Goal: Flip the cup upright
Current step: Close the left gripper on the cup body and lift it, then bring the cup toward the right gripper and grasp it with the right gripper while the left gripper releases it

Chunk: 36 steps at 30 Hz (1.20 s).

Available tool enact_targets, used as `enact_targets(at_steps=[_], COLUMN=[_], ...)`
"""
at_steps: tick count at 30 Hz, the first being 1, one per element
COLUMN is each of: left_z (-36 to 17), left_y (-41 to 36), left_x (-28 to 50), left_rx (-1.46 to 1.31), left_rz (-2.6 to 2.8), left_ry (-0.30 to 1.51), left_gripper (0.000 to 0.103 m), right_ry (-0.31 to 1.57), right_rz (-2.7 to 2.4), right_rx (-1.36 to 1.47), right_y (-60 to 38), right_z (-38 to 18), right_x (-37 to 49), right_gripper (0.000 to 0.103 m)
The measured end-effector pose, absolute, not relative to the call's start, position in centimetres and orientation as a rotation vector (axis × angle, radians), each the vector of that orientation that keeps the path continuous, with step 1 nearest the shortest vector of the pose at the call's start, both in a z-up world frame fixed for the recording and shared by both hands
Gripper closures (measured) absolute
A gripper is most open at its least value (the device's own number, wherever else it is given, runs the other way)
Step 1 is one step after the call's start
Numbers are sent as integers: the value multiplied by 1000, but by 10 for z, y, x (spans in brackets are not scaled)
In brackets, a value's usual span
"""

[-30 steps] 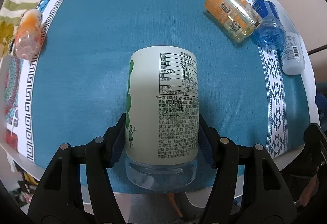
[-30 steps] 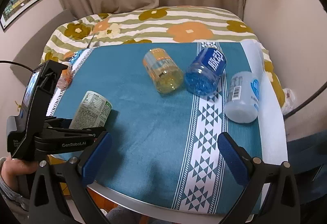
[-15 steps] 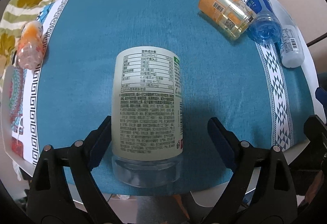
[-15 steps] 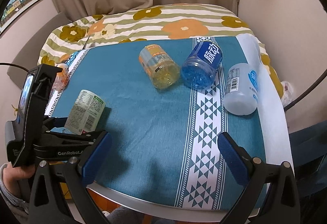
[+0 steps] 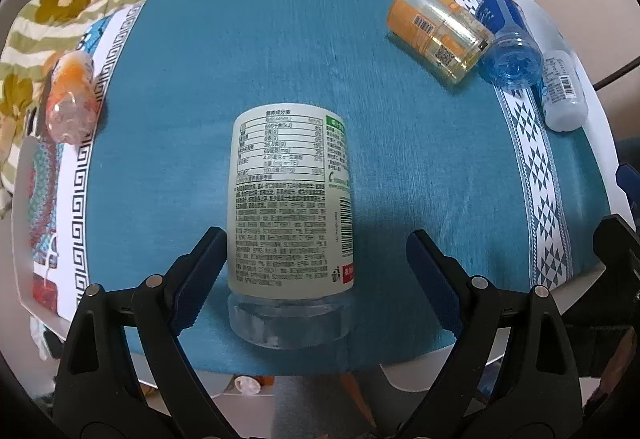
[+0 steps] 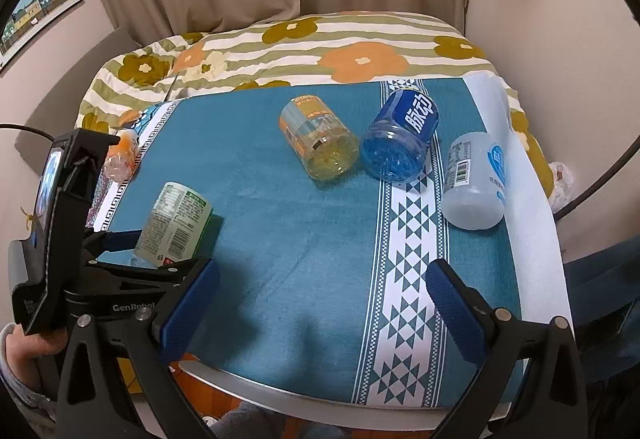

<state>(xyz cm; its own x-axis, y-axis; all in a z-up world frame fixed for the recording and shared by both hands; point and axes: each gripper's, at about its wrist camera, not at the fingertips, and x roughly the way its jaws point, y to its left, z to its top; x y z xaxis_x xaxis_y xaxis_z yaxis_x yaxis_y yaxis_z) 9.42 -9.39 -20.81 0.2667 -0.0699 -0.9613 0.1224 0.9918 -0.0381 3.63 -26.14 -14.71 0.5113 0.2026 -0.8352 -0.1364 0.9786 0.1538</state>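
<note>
Cup: the pale green labelled clear plastic cup (image 5: 290, 199) stands on the teal patterned tablecloth (image 5: 248, 51) near the table's front edge, left of centre; its clear end sits on the cloth and its top tilts away in the left wrist view. Whether the rim or the base faces down cannot be told.
Left gripper: the black left gripper with blue pads (image 5: 316, 263) has its fingers spread wide around the cup's lower part. The left pad lies right at the label's edge, actual contact unclear; the right pad stands clear of it, with cloth showing between.
Right gripper: the black right gripper with blue pads (image 6: 320, 299) hovers over the front edge with fingers wide apart, nothing between them.
Other cups: an orange labelled yellowish clear cup (image 6: 318, 143), a blue translucent cup with white characters (image 6: 400, 137) and a frosted white cup with a barcode label (image 6: 476, 181) lie on their sides at the far right; orange and blue appear to touch, though this is hard to confirm.
Left edge: an orange and clear bottle (image 5: 72, 97) lies on the cloth's white border; in the right wrist view the left gripper's body covers most of it.
Hard to read: the label's small print is legible only as a table and a barcode.
Cut off: both grippers' handles leave the frame; the person's hand (image 6: 24, 351) shows only at the corner.
</note>
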Motion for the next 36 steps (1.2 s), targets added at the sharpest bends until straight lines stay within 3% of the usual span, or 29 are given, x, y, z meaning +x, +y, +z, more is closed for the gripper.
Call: enact_targets(at_steps=[9,12,20,27,36], left_z=[-176,-162,-145,-157,-190], left_y=[-69,-49,26,73,105], left_x=[84,77,74,82,101], left_rx=[16,4,-10,28,-6], left_rz=[-124,-103,-46,-5,-46], left_ry=[1258,1230,1197,1173,1219], left_gripper=[7,0,0,0,0], right_ry=[1027,1065,1270,1514,1636], right_rz=[227,254,348,363,348], right_rx=[69,57,174,362,371], right_y=[-248,-234,-184,-153,-123], right_z=[-118,-110,-125,-171,-209], right_x=[49,60,97,134,161], right_gripper=[0,0,0,1,18])
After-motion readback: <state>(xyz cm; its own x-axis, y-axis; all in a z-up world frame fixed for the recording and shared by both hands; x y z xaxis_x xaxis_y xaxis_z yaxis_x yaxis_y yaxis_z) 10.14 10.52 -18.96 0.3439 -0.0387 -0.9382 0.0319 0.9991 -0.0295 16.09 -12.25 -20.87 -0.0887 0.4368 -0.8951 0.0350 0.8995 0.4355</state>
